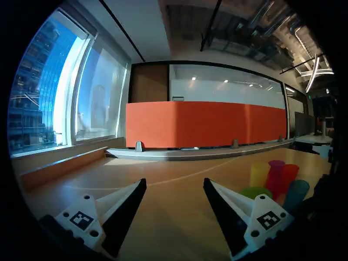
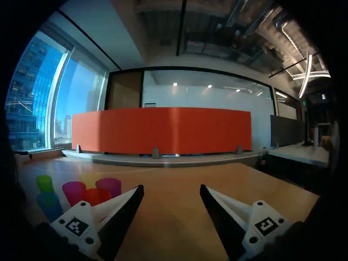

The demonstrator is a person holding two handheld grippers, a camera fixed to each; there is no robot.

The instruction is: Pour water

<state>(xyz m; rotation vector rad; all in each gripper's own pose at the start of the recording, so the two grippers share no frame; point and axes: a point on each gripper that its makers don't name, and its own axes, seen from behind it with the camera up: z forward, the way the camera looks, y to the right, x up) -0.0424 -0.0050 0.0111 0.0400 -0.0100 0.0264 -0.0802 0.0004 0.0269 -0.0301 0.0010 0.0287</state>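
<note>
Cups (image 1: 278, 174) of coloured plastic are clustered on the wooden worktop (image 1: 174, 213). They are seen at the right edge of the left gripper view and at the lower left of the right gripper view. 5 can be counted, perhaps 6, as some are partly hidden behind others. The left claw (image 1: 174, 180) is spread wide, with nothing held between its fingers. The right claw (image 2: 172, 187) is likewise spread and empty, with the cluster near it. An orange partition (image 1: 204, 124) is set along the worktop's far edge.
</note>
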